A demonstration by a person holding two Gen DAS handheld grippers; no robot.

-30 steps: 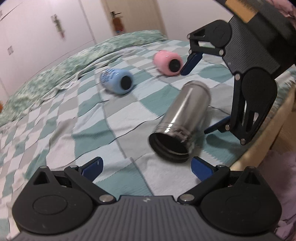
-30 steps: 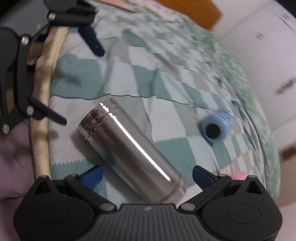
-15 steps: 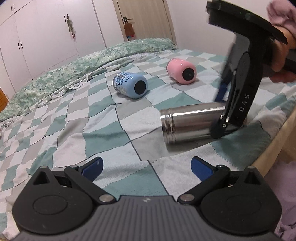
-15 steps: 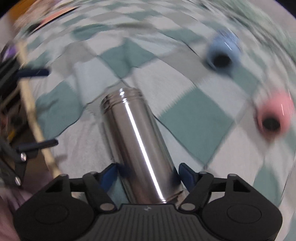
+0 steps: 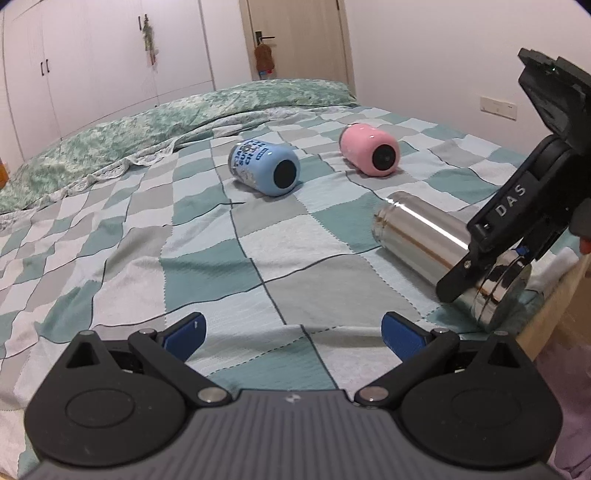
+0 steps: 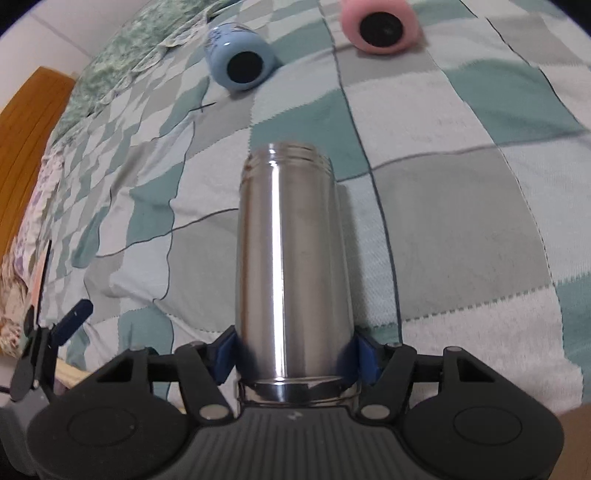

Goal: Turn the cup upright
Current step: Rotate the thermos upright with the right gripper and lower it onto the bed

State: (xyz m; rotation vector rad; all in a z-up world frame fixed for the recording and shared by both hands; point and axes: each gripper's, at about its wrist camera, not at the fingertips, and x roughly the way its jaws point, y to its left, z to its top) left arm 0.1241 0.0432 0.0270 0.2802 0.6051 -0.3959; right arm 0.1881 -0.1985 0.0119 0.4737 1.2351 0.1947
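A steel cup [image 6: 291, 266] lies on its side on the checked bedspread, mouth pointing away from my right gripper [image 6: 293, 356]. The right gripper is shut on the cup near its base, blue pads [image 6: 224, 354] pressed against both sides. In the left wrist view the steel cup [image 5: 421, 236] lies at the right near the bed edge, with the right gripper [image 5: 491, 258] clamped on its base end. My left gripper [image 5: 291, 332] is open and empty above the bedspread, left of the cup.
A blue cup [image 5: 264, 168] and a pink cup [image 5: 369, 153] lie on their sides farther up the bed, also seen in the right wrist view: blue cup [image 6: 240, 61], pink cup [image 6: 380, 24]. The wooden bed edge [image 5: 554, 314] runs at the right. A green quilt [image 5: 147, 125] lies behind.
The right gripper has swung in line behind the steel cup and closed on its base end. The cup has turned, its mouth now pointing up the bed. The left gripper has lifted back.
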